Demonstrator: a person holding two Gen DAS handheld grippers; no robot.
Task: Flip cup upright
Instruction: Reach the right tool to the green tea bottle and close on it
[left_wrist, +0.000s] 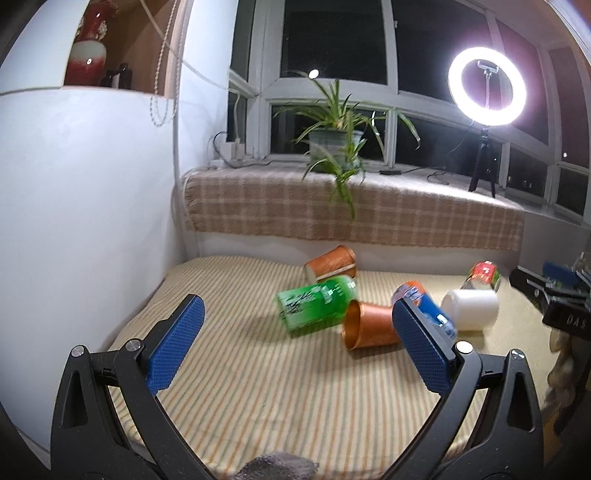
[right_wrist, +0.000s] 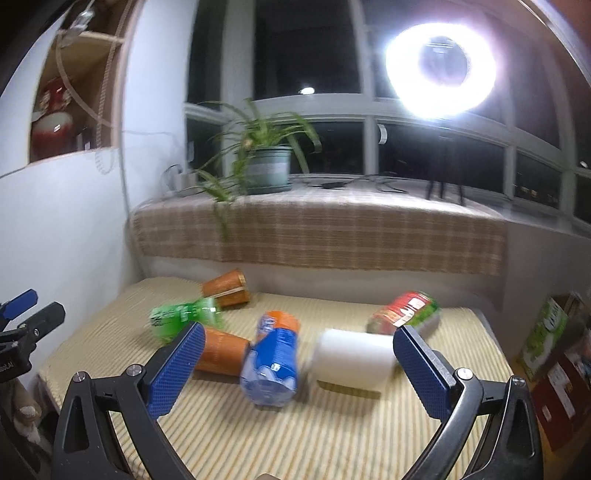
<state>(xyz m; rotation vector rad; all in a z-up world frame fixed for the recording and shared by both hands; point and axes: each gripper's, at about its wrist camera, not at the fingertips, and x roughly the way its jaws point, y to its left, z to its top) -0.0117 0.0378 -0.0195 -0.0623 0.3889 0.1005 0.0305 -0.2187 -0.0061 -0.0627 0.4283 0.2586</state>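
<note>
Currently both tongs hovering released, grasping nothing: left gripper (left_wrist: 295, 347), right gripper (right_wrist: 295, 373), jaws spread wide, probably readying approach. White plastic cup (right_wrist: 352, 360) lying on side near right edge of striped yellow mat (right_wrist: 332, 443), just beside blue plastic bottle (right_wrist: 275, 360). Copper-orange metal cup (left_wrist: 369, 326) also lying sideways mid-mat, mouth facing left gripper, touching green plastic bottle (left_wrist: 314, 304). Which cup is target, unclear.

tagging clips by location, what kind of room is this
Most likely a home room, perhaps a bedroom or enclosed balcony: a striped mat below a window sill covered in checked cloth, a potted plant on that sill, and a ring light set up for filming.
</note>
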